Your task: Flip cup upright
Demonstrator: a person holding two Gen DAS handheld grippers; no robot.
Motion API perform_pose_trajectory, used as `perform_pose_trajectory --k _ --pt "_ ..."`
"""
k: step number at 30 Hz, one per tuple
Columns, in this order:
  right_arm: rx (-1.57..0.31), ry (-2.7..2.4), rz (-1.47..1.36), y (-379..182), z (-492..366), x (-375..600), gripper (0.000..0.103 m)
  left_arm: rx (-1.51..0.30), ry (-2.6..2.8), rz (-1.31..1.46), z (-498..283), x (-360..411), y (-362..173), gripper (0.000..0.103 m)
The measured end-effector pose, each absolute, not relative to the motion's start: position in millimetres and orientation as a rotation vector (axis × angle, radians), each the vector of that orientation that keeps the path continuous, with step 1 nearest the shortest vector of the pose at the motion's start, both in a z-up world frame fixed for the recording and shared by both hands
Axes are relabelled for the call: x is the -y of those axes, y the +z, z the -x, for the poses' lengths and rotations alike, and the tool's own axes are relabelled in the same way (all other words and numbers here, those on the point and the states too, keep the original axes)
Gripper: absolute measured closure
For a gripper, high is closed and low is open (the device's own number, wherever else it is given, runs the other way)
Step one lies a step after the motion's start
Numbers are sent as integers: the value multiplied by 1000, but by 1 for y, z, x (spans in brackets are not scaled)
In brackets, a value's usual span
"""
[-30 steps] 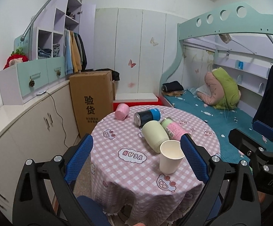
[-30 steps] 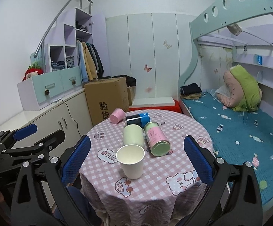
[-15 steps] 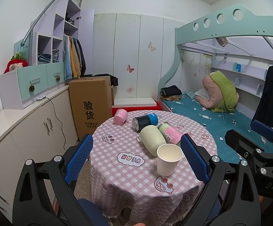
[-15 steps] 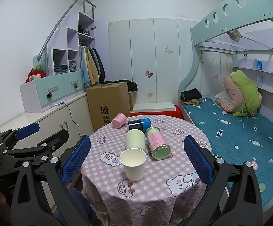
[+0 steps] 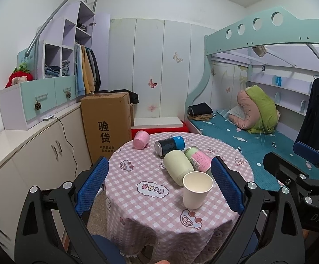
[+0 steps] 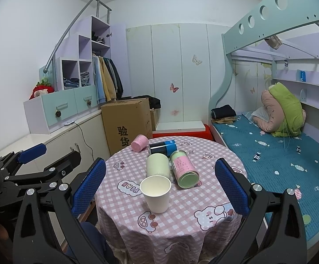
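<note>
Cardboard box (image 5: 106,129) reads "验货"; tablecloth (image 5: 137,198) patch, "VEAN".

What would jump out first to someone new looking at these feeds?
The round table with the pink checked cloth, where a white paper cup stands upright at the near side. Behind it lie a pale green cup, a pink-and-green can, a dark blue-banded can and a pink cup. Both hand-held grippers are open and empty.

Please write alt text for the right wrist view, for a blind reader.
An open tool hovers before a round table where a white paper cup stands upright; behind it a cream cup, a pink-green can, a blue-black can and a pink cup lie tipped.
</note>
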State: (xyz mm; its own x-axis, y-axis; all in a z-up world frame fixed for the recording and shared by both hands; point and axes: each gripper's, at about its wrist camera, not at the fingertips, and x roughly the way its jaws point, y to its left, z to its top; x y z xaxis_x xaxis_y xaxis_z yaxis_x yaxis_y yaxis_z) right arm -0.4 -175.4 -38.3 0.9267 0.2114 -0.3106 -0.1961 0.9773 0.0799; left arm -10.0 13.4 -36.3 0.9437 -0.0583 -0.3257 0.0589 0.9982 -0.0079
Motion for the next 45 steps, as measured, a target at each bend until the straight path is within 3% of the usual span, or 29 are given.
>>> perform_pose_trajectory --k 45 --pt "-340 212 -59 -43 -9 171 7 -326 -48 -8 5 -14 -35 9"
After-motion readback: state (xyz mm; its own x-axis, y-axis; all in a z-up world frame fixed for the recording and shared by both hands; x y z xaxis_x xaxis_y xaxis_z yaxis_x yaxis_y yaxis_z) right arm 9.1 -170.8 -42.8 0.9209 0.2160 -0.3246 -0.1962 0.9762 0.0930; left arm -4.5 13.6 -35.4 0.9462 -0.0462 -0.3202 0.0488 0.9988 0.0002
